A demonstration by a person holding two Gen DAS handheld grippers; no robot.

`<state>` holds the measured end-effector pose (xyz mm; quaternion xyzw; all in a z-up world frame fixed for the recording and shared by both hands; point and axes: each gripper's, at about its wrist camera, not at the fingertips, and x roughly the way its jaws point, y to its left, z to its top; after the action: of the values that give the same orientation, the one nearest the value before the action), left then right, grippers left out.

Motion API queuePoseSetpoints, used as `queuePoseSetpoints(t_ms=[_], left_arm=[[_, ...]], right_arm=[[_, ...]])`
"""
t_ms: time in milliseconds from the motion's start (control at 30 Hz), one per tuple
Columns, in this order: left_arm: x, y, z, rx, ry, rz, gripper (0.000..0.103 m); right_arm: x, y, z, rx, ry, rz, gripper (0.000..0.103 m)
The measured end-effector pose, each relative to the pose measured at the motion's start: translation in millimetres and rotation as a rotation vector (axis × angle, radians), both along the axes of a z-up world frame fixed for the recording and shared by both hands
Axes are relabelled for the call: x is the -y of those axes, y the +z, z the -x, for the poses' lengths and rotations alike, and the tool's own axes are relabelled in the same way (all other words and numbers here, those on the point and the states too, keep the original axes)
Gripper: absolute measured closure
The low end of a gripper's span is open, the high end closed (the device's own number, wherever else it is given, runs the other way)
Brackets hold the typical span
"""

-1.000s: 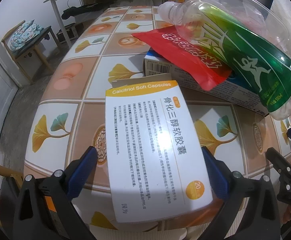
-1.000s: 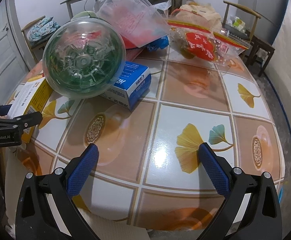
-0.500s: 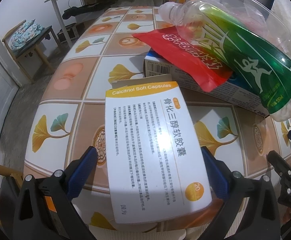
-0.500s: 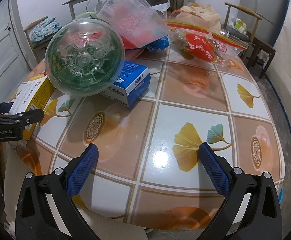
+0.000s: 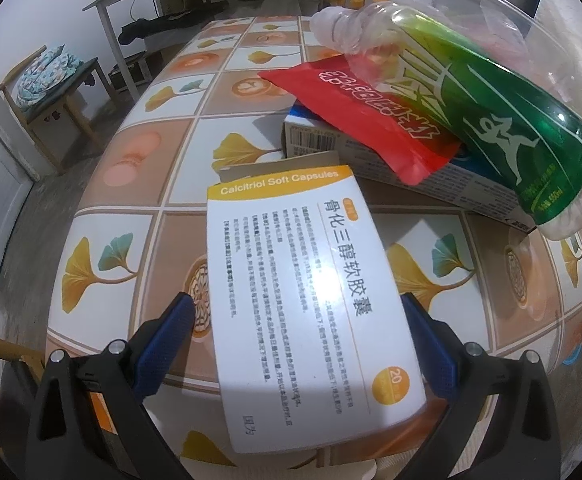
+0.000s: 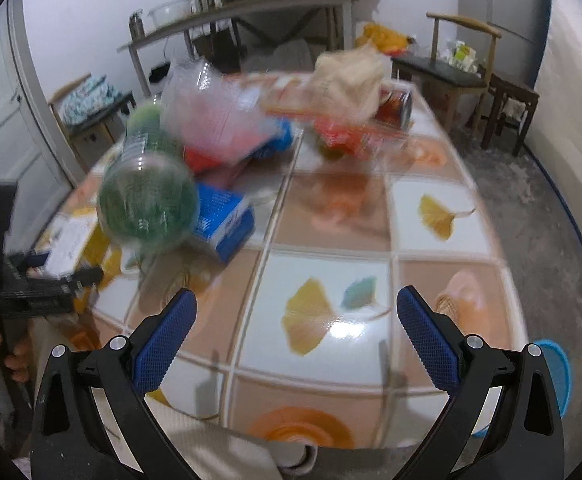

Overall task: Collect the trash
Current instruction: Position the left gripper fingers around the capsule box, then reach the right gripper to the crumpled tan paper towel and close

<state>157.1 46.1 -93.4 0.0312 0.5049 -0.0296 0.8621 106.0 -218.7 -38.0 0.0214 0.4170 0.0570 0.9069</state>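
White, orange-trimmed capsule box (image 5: 311,304) is lying flat on the worktop (image 5: 139,168) between the left gripper's (image 5: 299,340) wide fingers. Right gripper (image 6: 297,328) is gaping wide, holding nothing.

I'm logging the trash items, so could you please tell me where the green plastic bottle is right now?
In the left wrist view the green plastic bottle lies tilted at upper right, resting on the red pouch and the blue-and-white box, beyond the capsule box.
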Motion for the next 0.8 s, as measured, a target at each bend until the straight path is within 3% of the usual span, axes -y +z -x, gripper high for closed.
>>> queuePoseSetpoints(t_ms=[200, 333, 800], left_arm=[[0, -1, 0, 0.004, -0.004, 0.001, 0.004], [0, -1, 0, 0.008, -0.013, 0.001, 0.004], [-3, -1, 4, 0.017, -0.038, 0.004, 0.004]], right_arm=[[30, 43, -20, 0.096, -0.037, -0.092, 0.007], [30, 61, -38, 0.125, -0.004, -0.144, 0.009], [-15, 93, -85, 0.089, 0.146, -0.228, 0.022]])
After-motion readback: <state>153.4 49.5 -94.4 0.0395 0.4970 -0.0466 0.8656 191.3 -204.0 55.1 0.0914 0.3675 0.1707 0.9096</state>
